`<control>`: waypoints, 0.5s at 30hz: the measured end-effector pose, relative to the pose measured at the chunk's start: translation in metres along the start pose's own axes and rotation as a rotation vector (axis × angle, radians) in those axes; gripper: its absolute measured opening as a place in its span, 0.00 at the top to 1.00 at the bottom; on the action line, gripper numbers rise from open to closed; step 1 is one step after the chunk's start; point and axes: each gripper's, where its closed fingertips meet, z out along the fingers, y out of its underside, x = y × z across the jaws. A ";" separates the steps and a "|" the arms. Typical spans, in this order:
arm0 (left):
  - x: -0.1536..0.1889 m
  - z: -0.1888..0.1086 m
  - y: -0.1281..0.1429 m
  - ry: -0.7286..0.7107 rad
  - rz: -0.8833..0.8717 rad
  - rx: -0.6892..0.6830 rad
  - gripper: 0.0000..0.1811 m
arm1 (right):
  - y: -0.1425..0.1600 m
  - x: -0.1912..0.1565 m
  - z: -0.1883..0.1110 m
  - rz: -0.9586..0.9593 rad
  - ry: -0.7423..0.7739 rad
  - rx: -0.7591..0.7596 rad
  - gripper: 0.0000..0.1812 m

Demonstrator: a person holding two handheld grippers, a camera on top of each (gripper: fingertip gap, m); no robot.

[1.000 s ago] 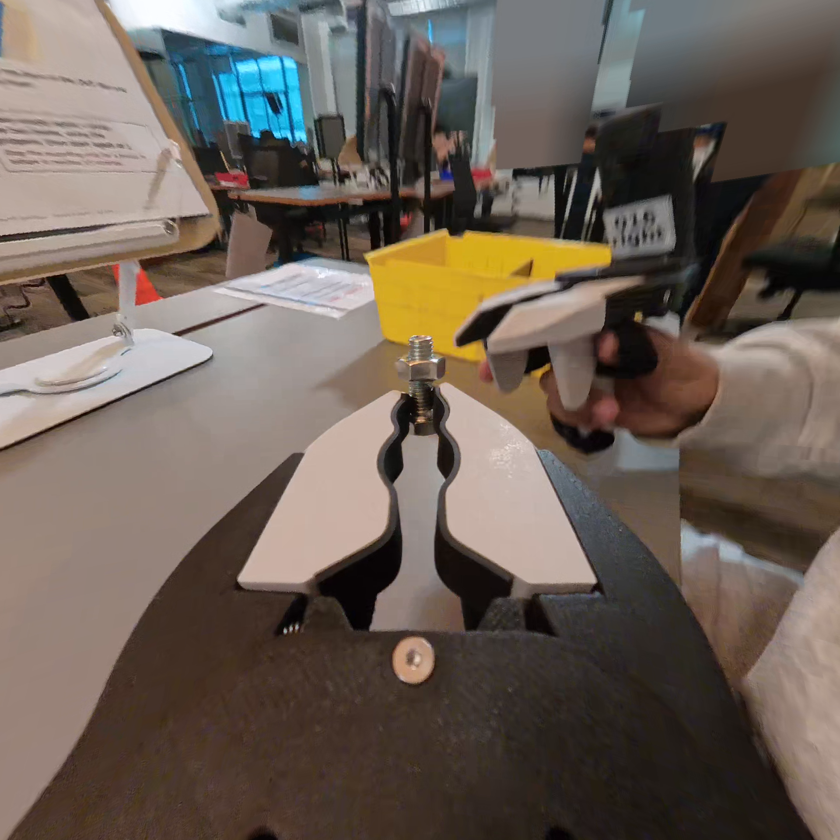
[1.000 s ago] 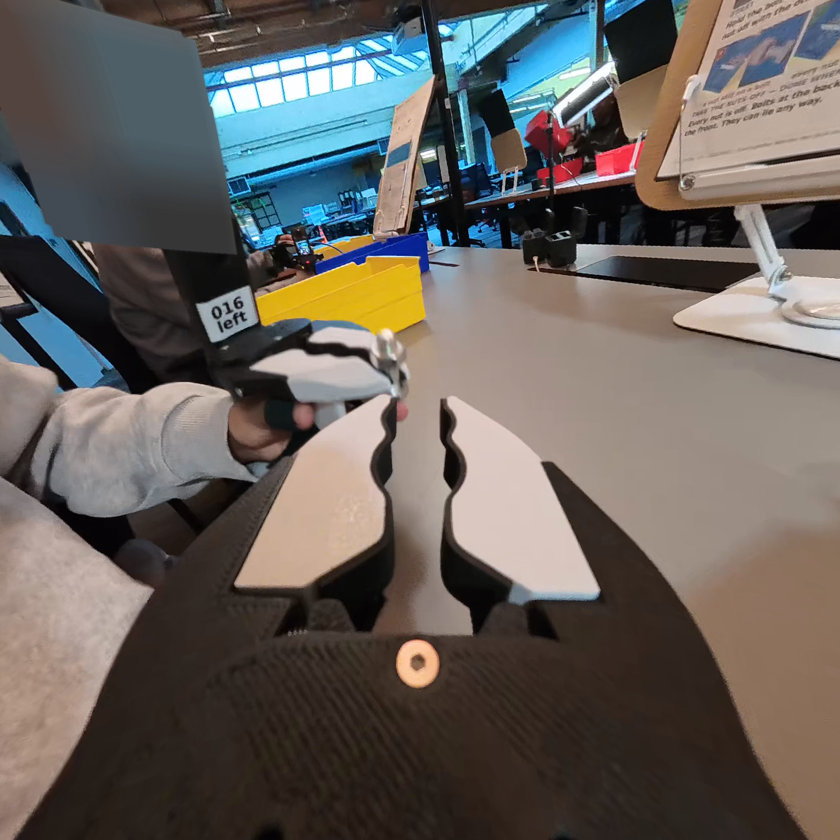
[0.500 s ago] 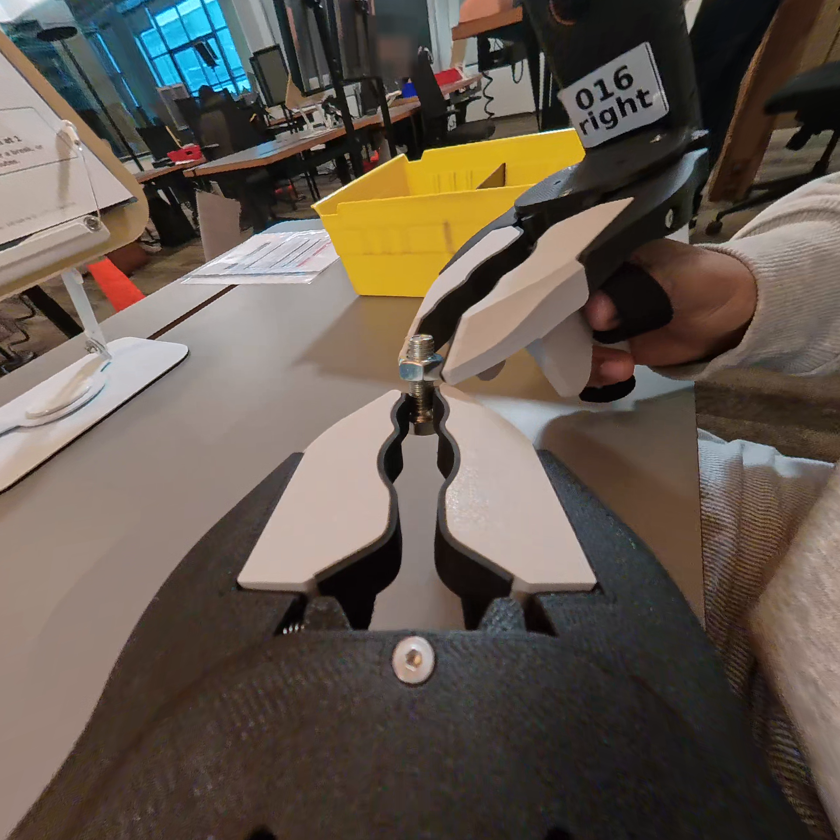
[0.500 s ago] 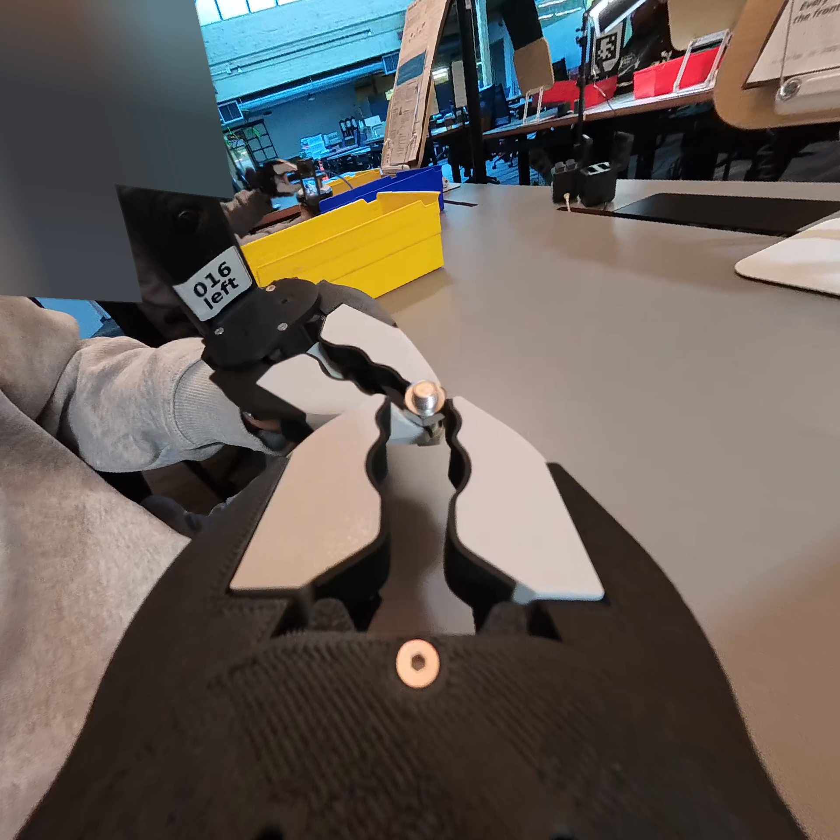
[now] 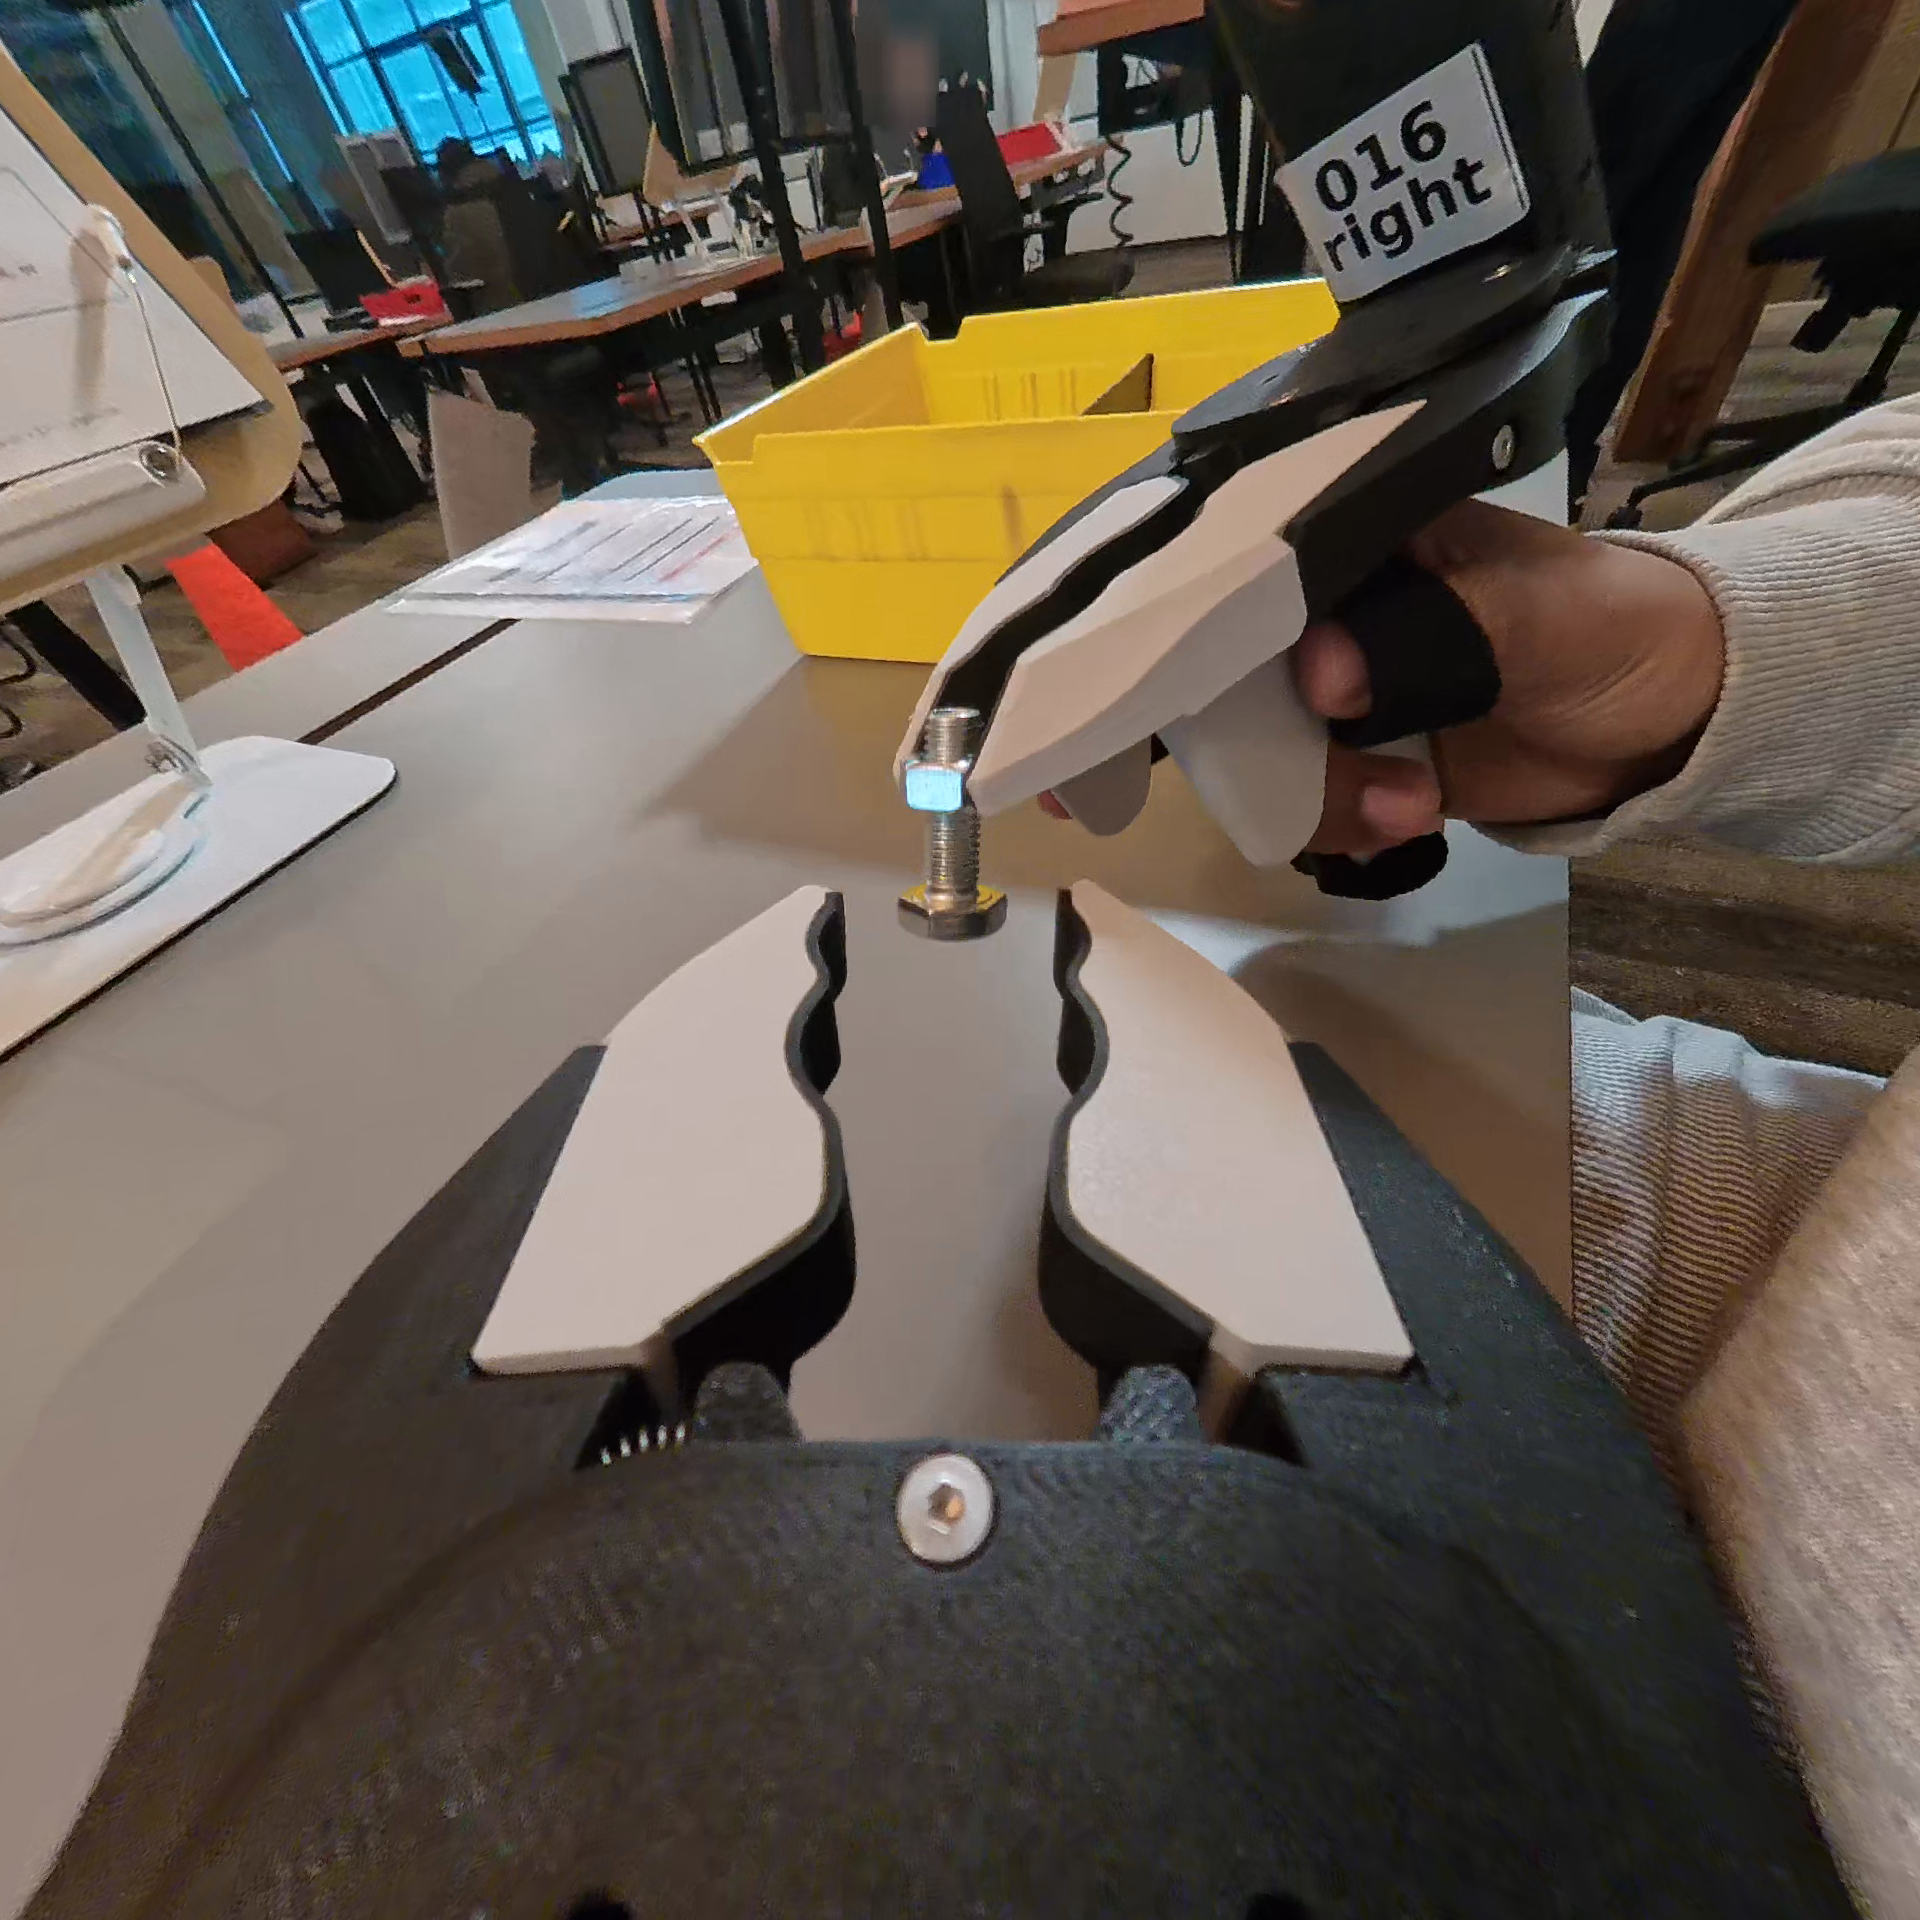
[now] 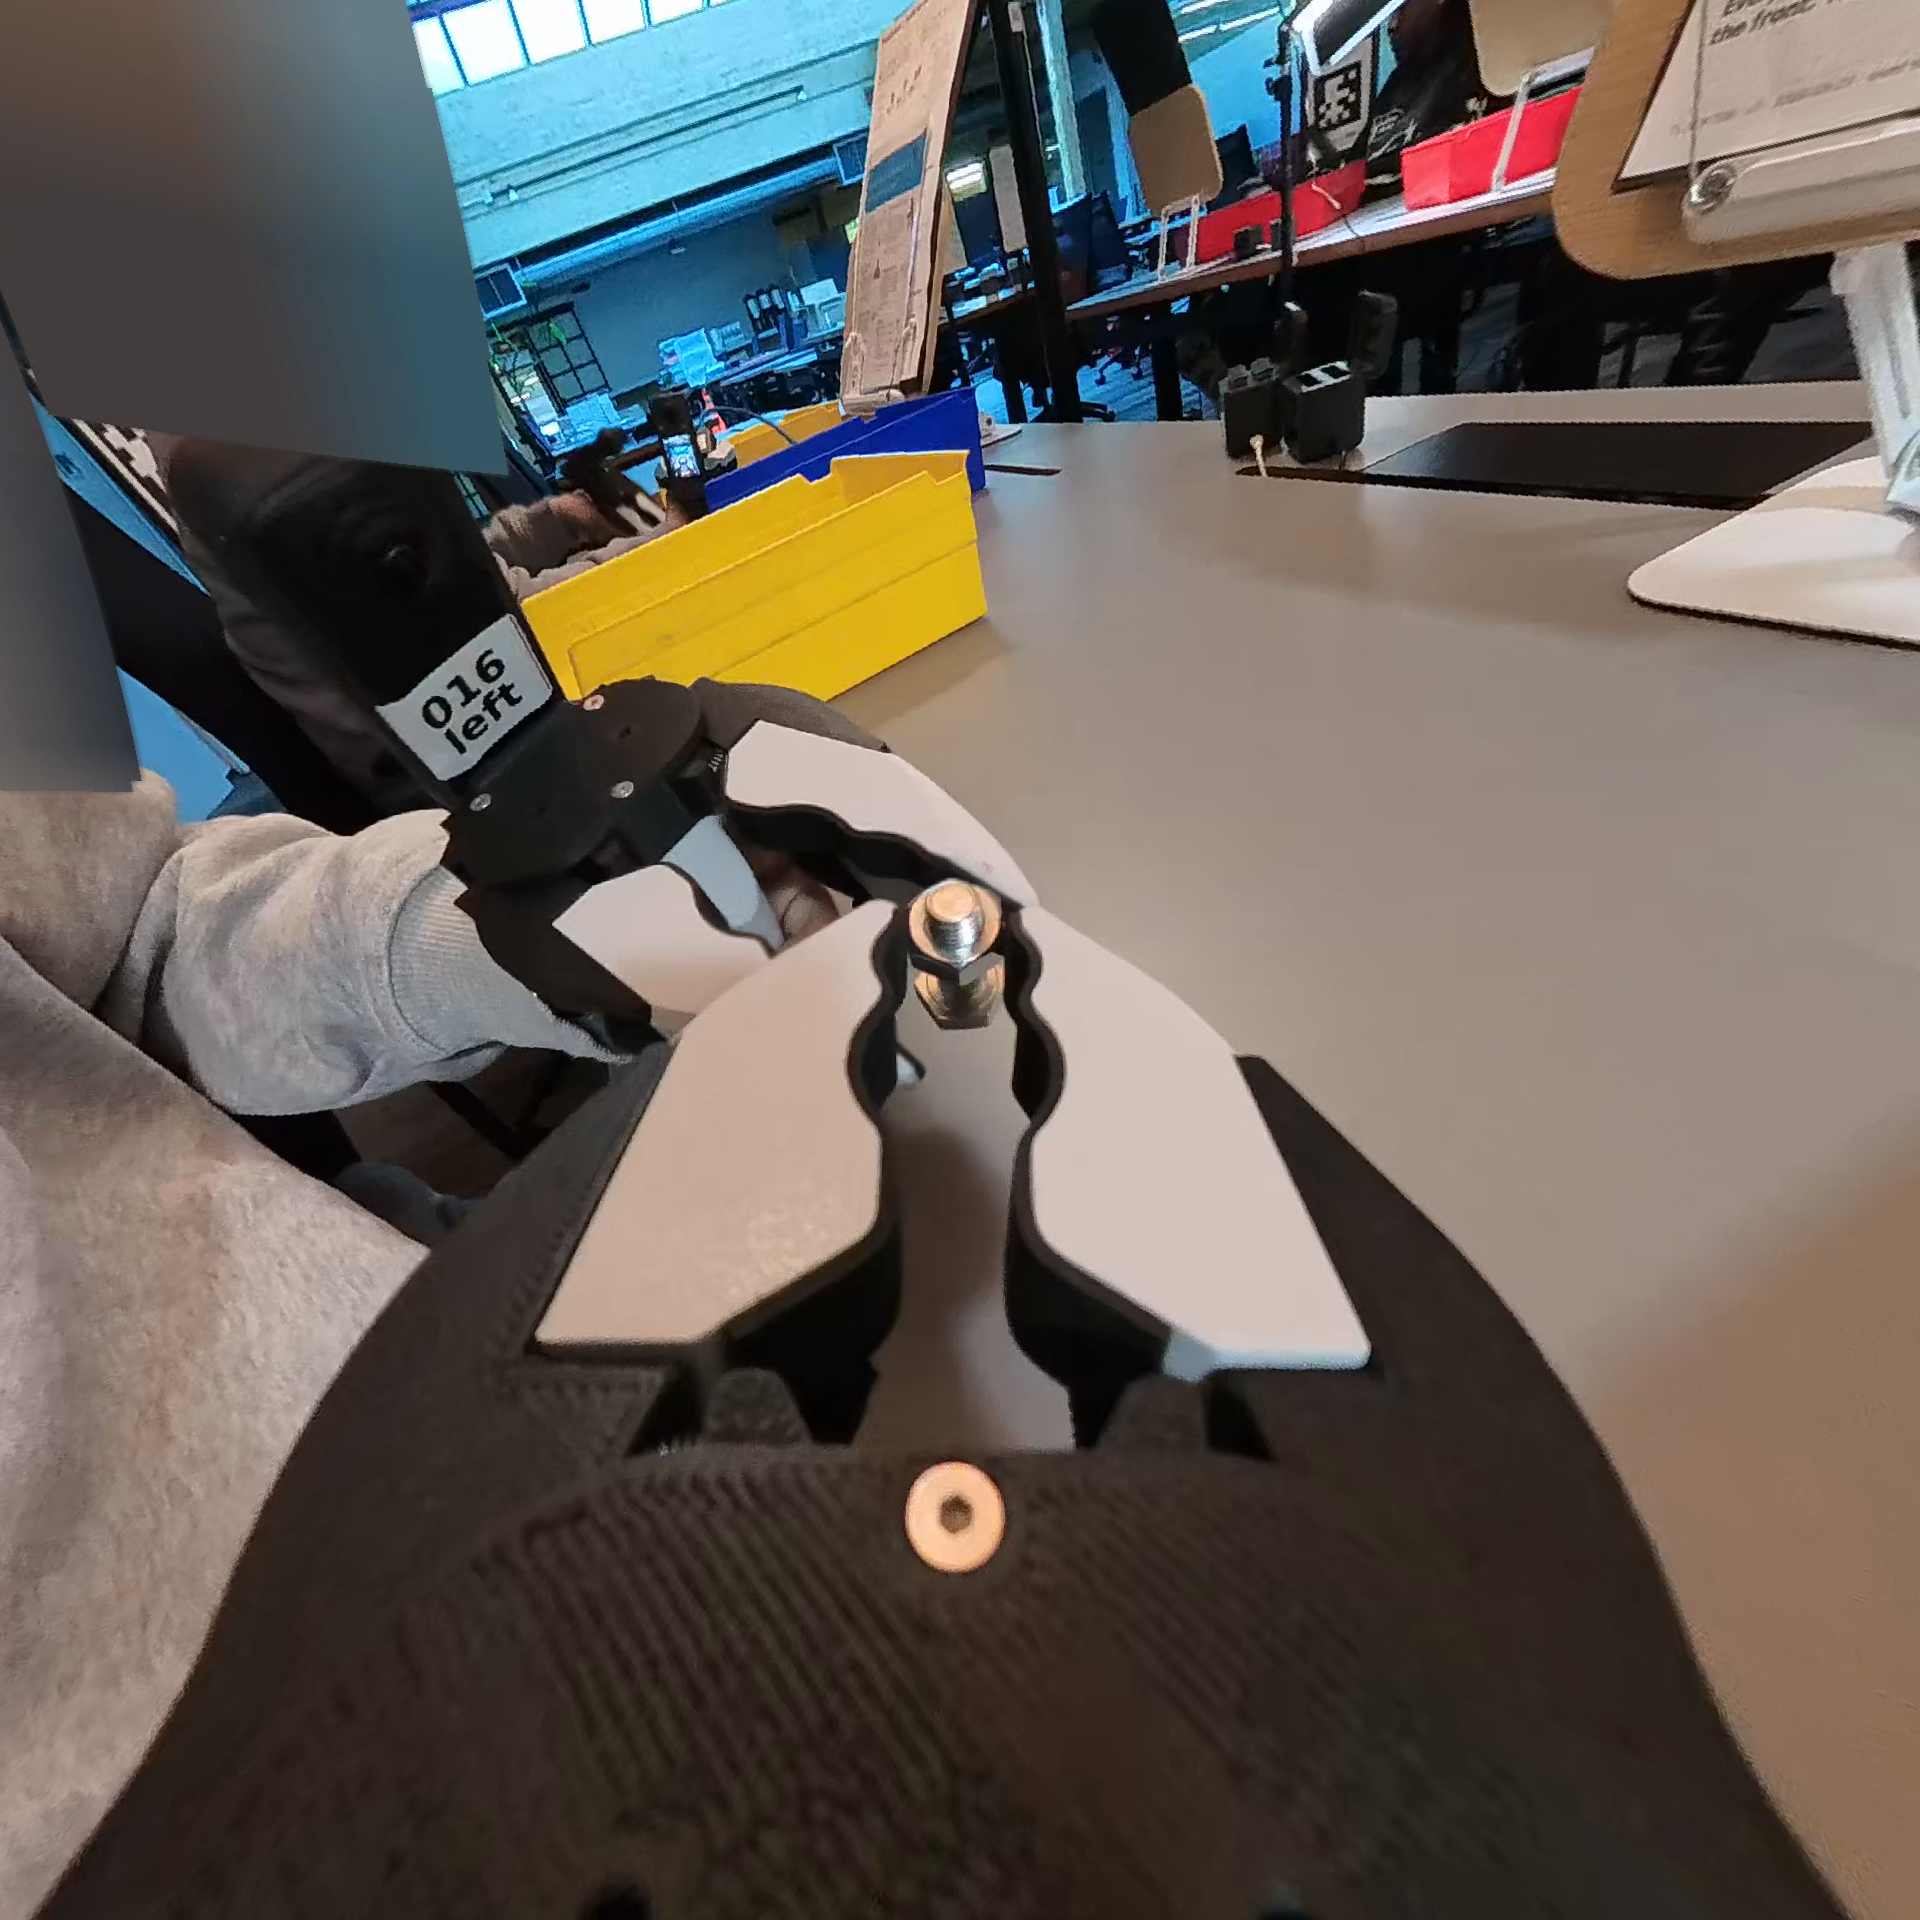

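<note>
Document stand (image 5: 156, 821): seen at 9 o'clock in the left wrist view; its white base rests on the grey table (image 5: 499, 935), well apart from the grippers
Left gripper (image 5: 945, 925): fingers are spread wide; nothing is pinched; the bolt head sits just beyond the tips, at 12 o'clock
Bolt (image 5: 951, 831): held upright, head down, near the table; whether it is touched cannot be told
Nut (image 5: 938, 784): threaded high on the shank; clamped by the right gripper (image 6: 956, 961), so the bolt appears to hang from this grip alone
Yellow bin (image 5: 935, 499): at 1 o'clock, behind the bolt
Hand (image 5: 1507, 696): wrapped round the right gripper's handle at 3 o'clock
</note>
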 end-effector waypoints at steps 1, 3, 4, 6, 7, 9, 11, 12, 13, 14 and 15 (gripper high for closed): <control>0.000 0.000 0.000 0.001 -0.003 -0.003 0.78 | 0.000 0.000 0.000 -0.003 -0.001 -0.001 0.90; 0.001 0.000 0.001 0.009 -0.006 -0.009 0.79 | 0.001 -0.003 0.001 -0.017 -0.008 -0.008 0.90; 0.002 0.000 0.001 0.012 -0.002 -0.011 0.80 | 0.002 -0.005 0.002 -0.028 -0.015 -0.015 0.90; 0.005 0.000 0.002 0.023 0.005 -0.019 0.82 | 0.003 -0.009 0.004 -0.055 -0.026 -0.025 0.90; 0.005 0.000 0.003 0.024 0.005 -0.025 0.82 | 0.004 -0.011 0.005 -0.066 -0.027 -0.029 0.90; 0.005 0.000 0.003 0.022 0.000 -0.029 0.85 | 0.004 -0.012 0.004 -0.075 -0.025 -0.032 0.90; 0.005 0.000 0.003 0.024 -0.007 -0.025 0.88 | 0.003 -0.011 0.004 -0.070 -0.024 -0.029 0.90; 0.005 0.000 0.003 0.026 -0.010 -0.026 0.88 | 0.002 -0.011 0.003 -0.064 -0.025 -0.028 0.90; 0.005 0.000 0.003 0.028 -0.012 -0.028 0.88 | 0.002 -0.011 0.003 -0.058 -0.028 -0.027 0.90; 0.005 0.000 0.003 0.030 -0.012 -0.027 0.88 | 0.002 -0.011 0.003 -0.052 -0.033 -0.023 0.90; 0.004 0.000 0.002 0.024 -0.013 -0.022 0.88 | 0.002 -0.011 0.003 -0.050 -0.038 -0.018 0.90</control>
